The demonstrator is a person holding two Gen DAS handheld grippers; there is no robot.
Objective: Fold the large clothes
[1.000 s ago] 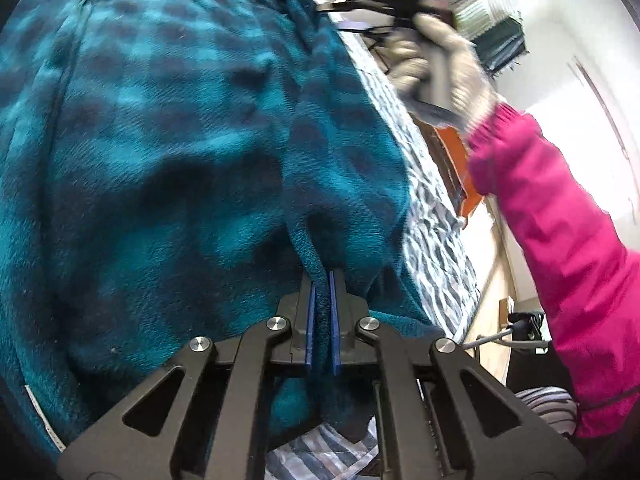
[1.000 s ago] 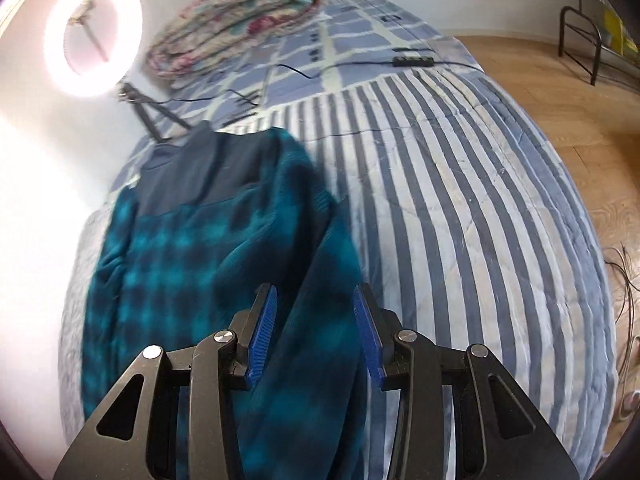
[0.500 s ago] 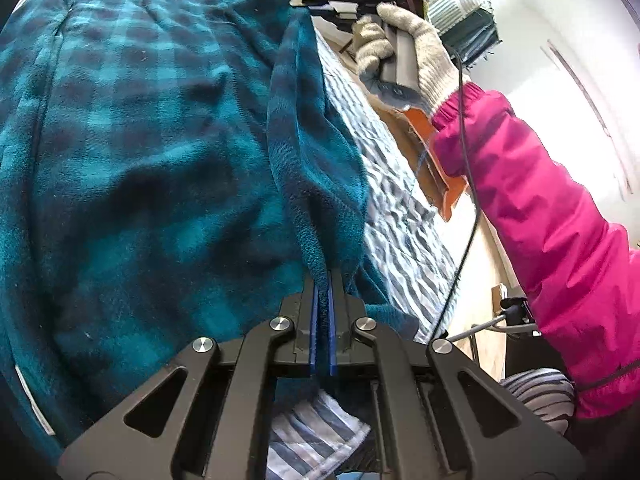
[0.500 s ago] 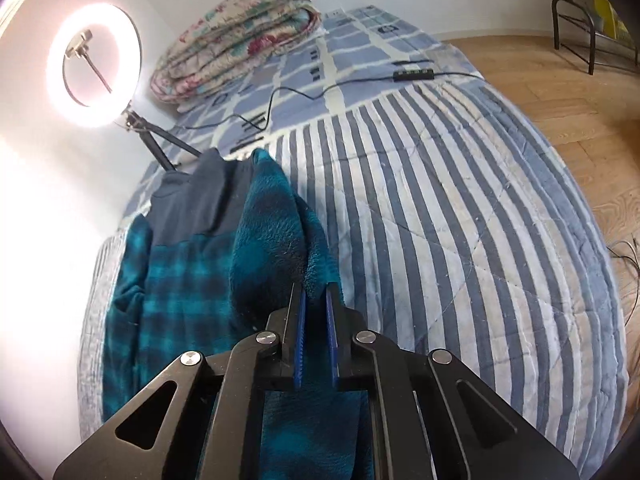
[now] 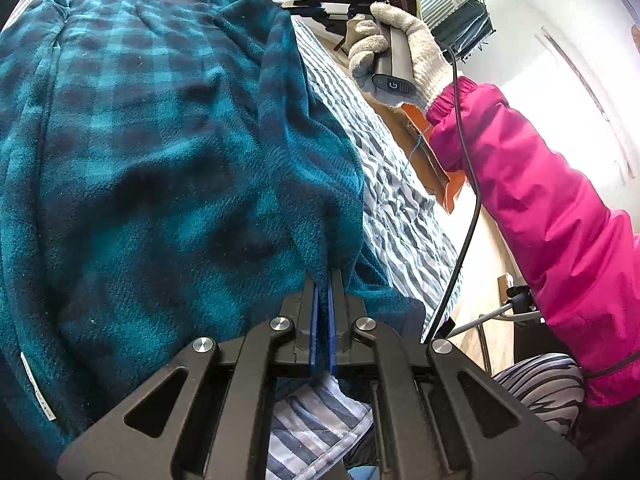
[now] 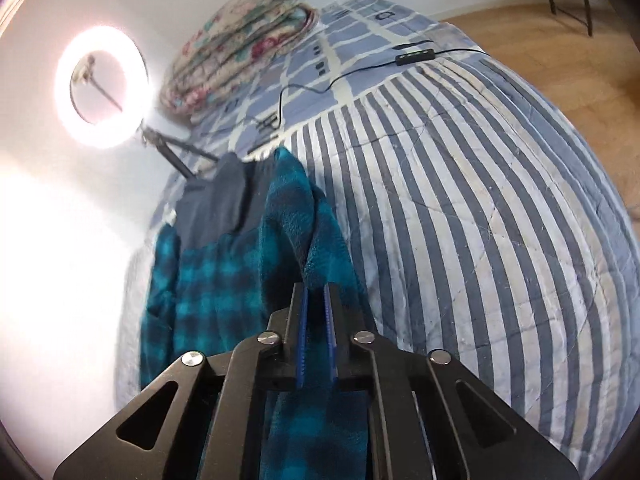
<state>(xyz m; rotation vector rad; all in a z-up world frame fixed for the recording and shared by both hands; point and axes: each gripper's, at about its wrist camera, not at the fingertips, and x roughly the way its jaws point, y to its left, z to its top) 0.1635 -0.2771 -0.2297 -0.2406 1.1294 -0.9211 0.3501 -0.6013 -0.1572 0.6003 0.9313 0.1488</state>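
Note:
A large teal plaid fleece jacket (image 5: 152,152) with a dark grey collar lies on the striped bed. My left gripper (image 5: 322,276) is shut on the jacket's right edge near the hem and holds it raised. My right gripper (image 6: 316,292) is shut on the same edge of the jacket (image 6: 224,280) higher up, near the shoulder, and lifts it off the bed. In the left wrist view the right gripper (image 5: 316,8) shows at the top, held by a gloved hand with a pink sleeve.
The blue and white striped quilt (image 6: 480,208) covers the bed. A folded floral blanket (image 6: 244,36) lies at the head. A ring light (image 6: 102,88) on a tripod stands at the left. A power strip and cable (image 6: 414,56) lie on the bed. Wooden floor (image 6: 560,40) is to the right.
My right gripper closed on the jacket's edge and lifted it. My left gripper stayed shut on the hem edge, and the held edge rose off the bed.

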